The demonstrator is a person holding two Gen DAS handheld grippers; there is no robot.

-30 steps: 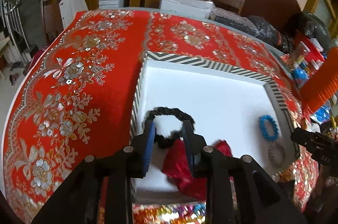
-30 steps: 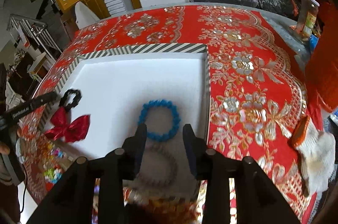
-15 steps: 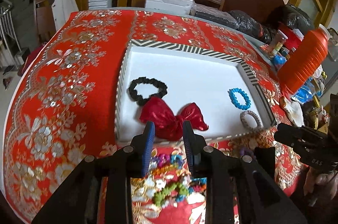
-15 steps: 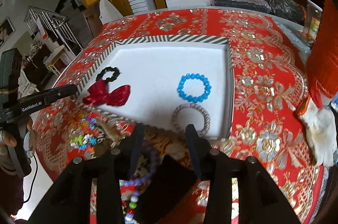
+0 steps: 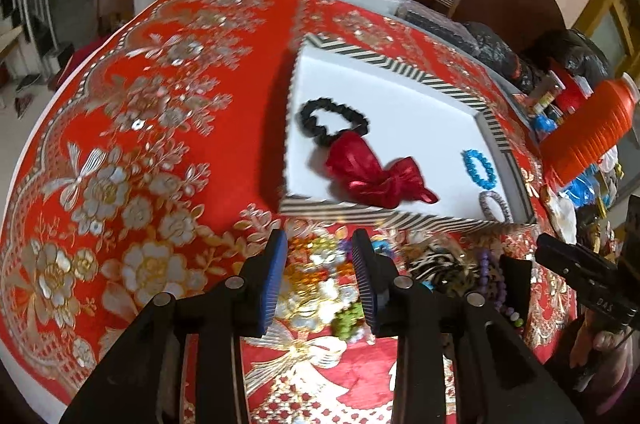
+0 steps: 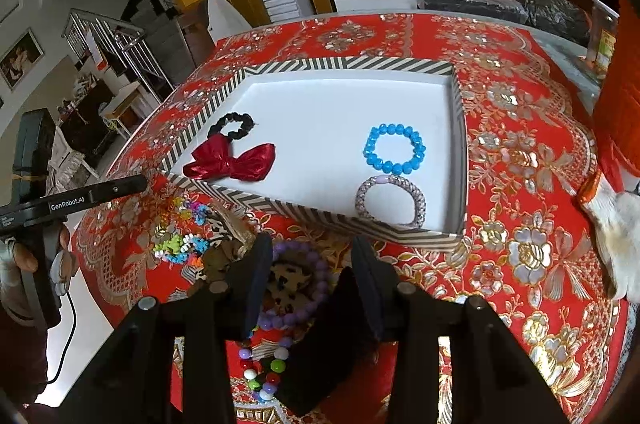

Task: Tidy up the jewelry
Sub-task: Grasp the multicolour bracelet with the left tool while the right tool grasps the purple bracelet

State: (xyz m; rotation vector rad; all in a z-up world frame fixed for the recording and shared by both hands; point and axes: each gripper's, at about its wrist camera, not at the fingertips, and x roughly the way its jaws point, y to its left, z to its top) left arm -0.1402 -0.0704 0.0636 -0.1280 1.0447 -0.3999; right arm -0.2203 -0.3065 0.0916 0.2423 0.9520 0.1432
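Currently four items in tray (image 6: pixel 460 128): one black scrunchie (image 6: pixel 234 126), one red bow (image 6: pixel 232 162), two bracelets (image 6: pixel 394 148); left tool (image 5: pixel 320 276) just opening, right tool (image 6: pixel 312 276) parted, both empty

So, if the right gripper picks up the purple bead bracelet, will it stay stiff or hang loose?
The purple bead bracelet is probably strung, so it should likely sag. Its round, glossy beads may slip between the pads. It looks light, and probably will not roll away.

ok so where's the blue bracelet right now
The blue bracelet lies inside the white tray, on its right side in the right wrist view, just beyond the silver bracelet and well apart from the red bow.
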